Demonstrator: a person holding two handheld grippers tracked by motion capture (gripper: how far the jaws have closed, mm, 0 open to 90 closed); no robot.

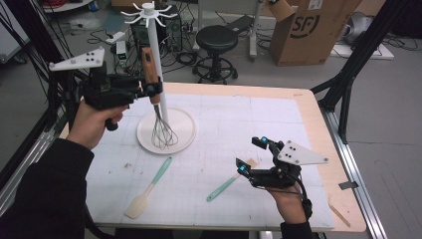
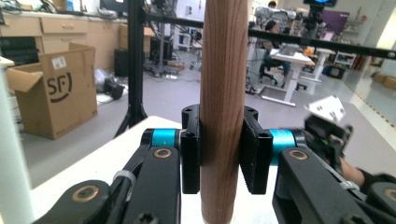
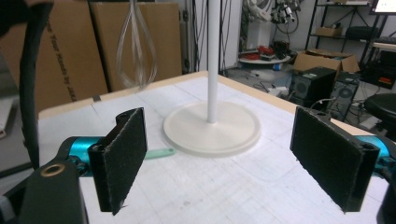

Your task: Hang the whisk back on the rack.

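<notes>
My left gripper [image 1: 151, 90] is shut on the wooden handle [image 1: 147, 62] of a wire whisk [image 1: 163, 133], which hangs upright above the white base [image 1: 184, 130] of a hook stand [image 1: 154, 45]. In the left gripper view the handle [image 2: 222, 93] stands clamped between the two pads of that gripper [image 2: 222, 156]. My right gripper [image 1: 250, 154] is open near the table's front right, just over the end of a teal-handled spatula [image 1: 224, 186]. A second spatula [image 1: 148, 189] lies front left. The right gripper view shows its pads [image 3: 123, 154] wide apart, the gripper [image 3: 229, 158] facing the stand's base [image 3: 212, 126] and the whisk wires [image 3: 135, 46].
The white gridded mat [image 1: 239, 129] covers the wooden table. A black stool [image 1: 216, 40] and a cardboard box [image 1: 311, 30] stand on the floor behind. Black frame legs [image 1: 356, 59] rise beside the right edge. A small wooden stick [image 1: 339, 211] lies at the front right corner.
</notes>
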